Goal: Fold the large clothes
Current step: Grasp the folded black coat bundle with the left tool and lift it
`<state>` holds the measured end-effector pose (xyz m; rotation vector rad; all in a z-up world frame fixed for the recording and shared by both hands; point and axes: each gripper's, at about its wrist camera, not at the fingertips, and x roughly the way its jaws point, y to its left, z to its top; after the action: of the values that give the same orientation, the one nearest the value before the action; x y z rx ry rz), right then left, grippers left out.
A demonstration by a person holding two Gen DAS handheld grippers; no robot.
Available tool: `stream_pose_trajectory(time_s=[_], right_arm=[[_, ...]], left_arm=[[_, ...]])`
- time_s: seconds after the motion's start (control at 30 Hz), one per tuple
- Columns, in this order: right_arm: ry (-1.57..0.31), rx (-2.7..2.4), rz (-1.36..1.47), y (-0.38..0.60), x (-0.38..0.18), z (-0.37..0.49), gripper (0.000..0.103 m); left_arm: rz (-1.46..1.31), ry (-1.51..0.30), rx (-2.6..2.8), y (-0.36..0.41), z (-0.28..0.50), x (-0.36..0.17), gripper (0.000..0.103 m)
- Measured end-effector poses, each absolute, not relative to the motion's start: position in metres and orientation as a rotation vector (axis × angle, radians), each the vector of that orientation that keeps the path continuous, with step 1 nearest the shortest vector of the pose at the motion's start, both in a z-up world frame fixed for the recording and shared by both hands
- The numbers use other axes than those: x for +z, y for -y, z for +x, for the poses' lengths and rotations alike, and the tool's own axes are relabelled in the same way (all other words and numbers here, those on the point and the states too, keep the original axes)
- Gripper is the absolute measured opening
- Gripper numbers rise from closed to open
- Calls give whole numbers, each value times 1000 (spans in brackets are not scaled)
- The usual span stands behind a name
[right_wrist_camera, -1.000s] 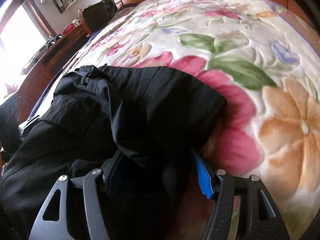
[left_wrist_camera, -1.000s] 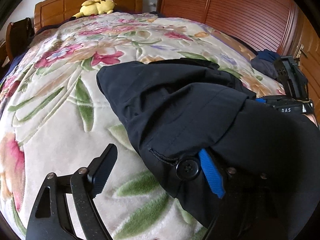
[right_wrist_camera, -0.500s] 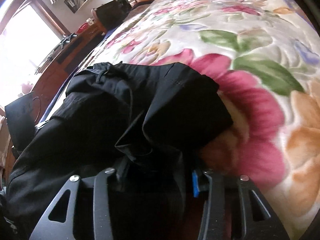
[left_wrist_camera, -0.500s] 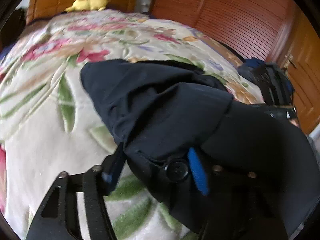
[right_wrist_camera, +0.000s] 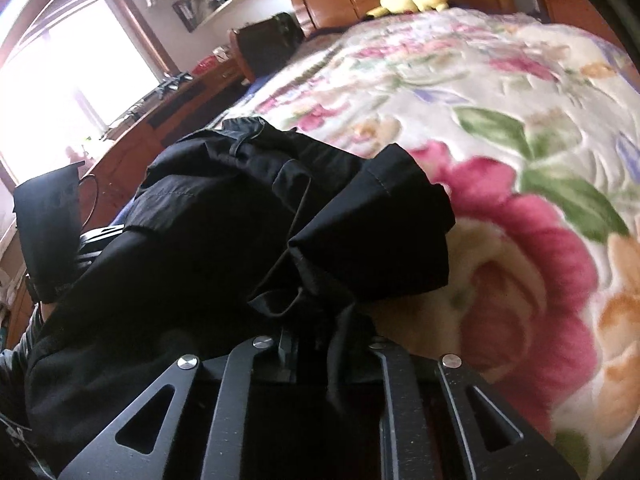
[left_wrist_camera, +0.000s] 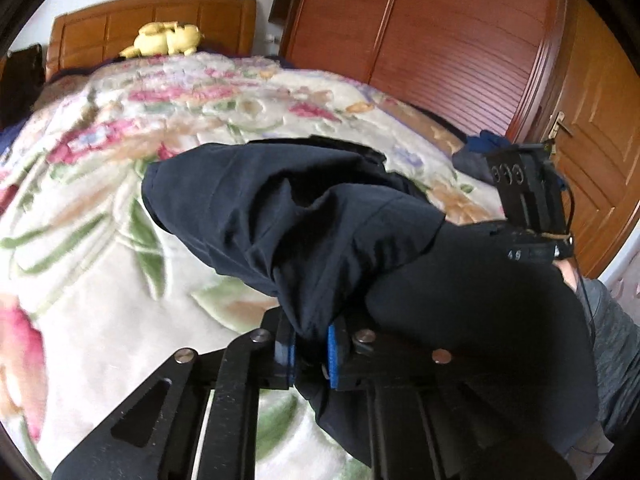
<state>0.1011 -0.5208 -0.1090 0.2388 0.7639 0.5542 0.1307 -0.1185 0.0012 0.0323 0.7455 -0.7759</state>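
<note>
A dark navy garment [left_wrist_camera: 312, 220], trousers by the look of the waistband, lies bunched on a floral blanket [left_wrist_camera: 100, 280] on the bed. My left gripper [left_wrist_camera: 310, 354] is shut on a fold of the garment's near edge, cloth pinched between the blue pads. My right gripper [right_wrist_camera: 332, 354] is shut on another bunch of the same garment [right_wrist_camera: 248, 220], cloth covering its pads. The garment is lifted a little at both held spots. The right gripper's body shows at the right of the left wrist view [left_wrist_camera: 528, 204].
A yellow plush toy [left_wrist_camera: 166, 38] sits at the wooden headboard [left_wrist_camera: 152, 20]. Wooden wardrobe doors [left_wrist_camera: 440, 40] stand on the right, and more dark clothes [left_wrist_camera: 476, 152] lie at the bed's right edge. A wooden dresser [right_wrist_camera: 160, 120] and bright window [right_wrist_camera: 60, 80] are on the left.
Both grippers closed from open onto the garment's near edge. Both views have since risen and tilted up, and the held cloth has lifted off the blanket.
</note>
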Motion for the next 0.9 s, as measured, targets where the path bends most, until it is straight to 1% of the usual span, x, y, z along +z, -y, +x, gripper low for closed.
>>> stream_pose_trajectory(time_s=[0.17, 0.33, 0.63, 0.9], right_arm=[[-716, 593, 208, 485, -99, 106, 14], [-682, 649, 174, 430, -85, 124, 14], [-683, 737, 130, 322, -85, 170, 13], [-669, 765, 139, 243, -84, 209, 13]], left_arm=[[30, -675, -749, 89, 126, 26, 9], [35, -651, -695, 43, 129, 35, 9], [6, -647, -578, -59, 129, 26, 9], [-23, -635, -513, -116, 143, 22, 9]])
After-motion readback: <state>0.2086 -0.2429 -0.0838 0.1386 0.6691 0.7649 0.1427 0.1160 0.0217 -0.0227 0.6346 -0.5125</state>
